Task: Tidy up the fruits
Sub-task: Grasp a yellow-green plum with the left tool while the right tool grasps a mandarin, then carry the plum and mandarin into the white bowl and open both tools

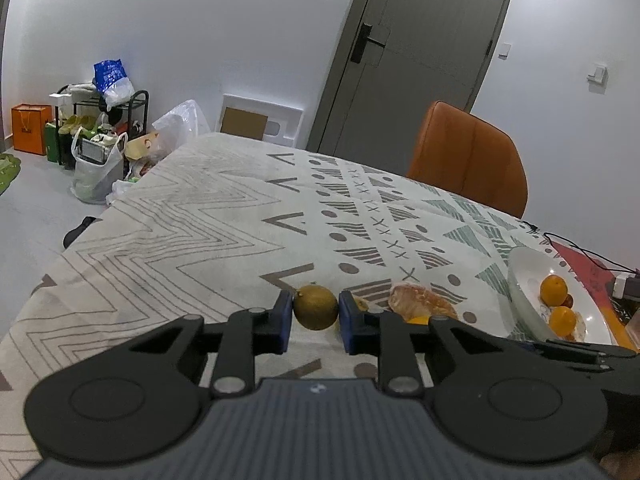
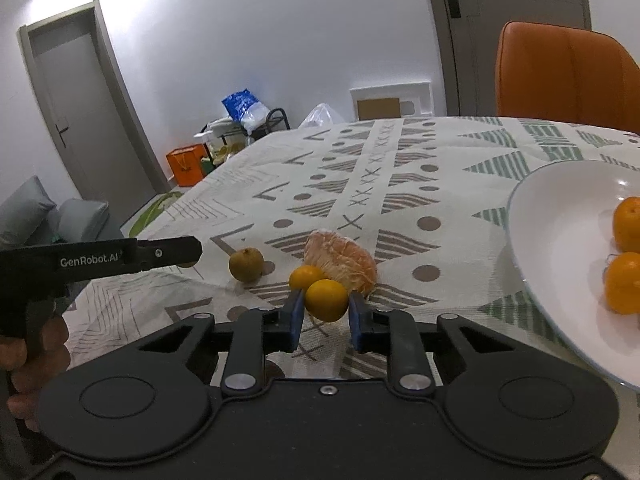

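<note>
Along the left tool [image 2: 176, 254] — white lettering "GenRobot.AI" — nothing else legible.

The right tool [image 2: 326, 312] has its blue pads closed against a small orange fruit [image 2: 326, 299] on the patterned tabletop [image 2: 400, 168]; a second small orange fruit [image 2: 305, 277] sits just behind and left of the held one, touching or nearly touching it; the peeled citrus piece [image 2: 342, 262] lies just behind both; a greenish-brown round fruit [image 2: 246, 264] rests farther left of the held fruit, apart from the group; the white plate [image 2: 560, 240] stands to its right, carrying two oranges [image 2: 624, 280] at the frame edge; the left tool [image 2: 160, 254], gripped by a hand [image 2: 36, 360], reaches in from the far left; an orange chair [image 2: 560, 76] stands beyond the tabletop.
</note>
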